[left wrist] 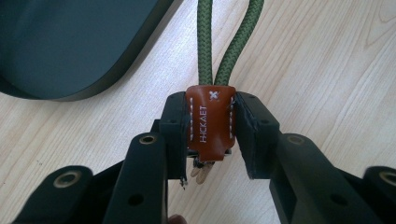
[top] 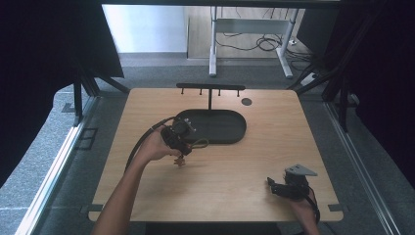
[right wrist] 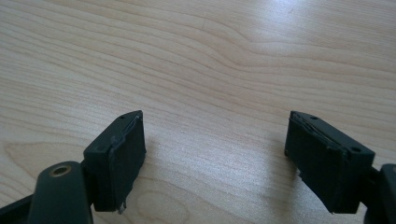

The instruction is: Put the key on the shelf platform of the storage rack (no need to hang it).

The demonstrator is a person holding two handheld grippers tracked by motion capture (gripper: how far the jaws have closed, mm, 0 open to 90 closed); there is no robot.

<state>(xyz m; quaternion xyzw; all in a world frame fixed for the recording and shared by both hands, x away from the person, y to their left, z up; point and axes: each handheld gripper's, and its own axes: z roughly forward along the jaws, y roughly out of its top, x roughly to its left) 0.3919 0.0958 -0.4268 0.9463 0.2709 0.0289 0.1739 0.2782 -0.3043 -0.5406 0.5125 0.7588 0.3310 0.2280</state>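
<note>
My left claw (left wrist: 211, 140) is clamped on a small brown leather tab (left wrist: 211, 123), its two black pads pressing the tab from either side. The tab carries white stitching, a small stitched cross and stamped lettering that I cannot read for sure. Two strands of green braided cord (left wrist: 223, 46) leave the far end of the tab and run away from me across the pale wood, side by side at the tab and parting farther off. Small metal pieces stick out of the near end of the tab, between the pads; I cannot tell what they are.

From above, my left claw (top: 178, 147) sits left of the middle of the worktop (top: 274, 142), with my left hand (top: 155, 148) wrapped round it and the tab hanging just over the wood. The cord (top: 199, 143) loops off to the right of the claw, next to the near edge of a dark oval tray (top: 230, 128). The tray lies toward the far side of the worktop, and a black T-shaped stand (top: 210, 88) with small pegs rises from its far edge.

My right claw (right wrist: 215, 154) stands wide apart with bare wood between its pads. From above, my right claw (top: 272, 185) rests near the worktop's near right corner, well apart from the tab.
</note>
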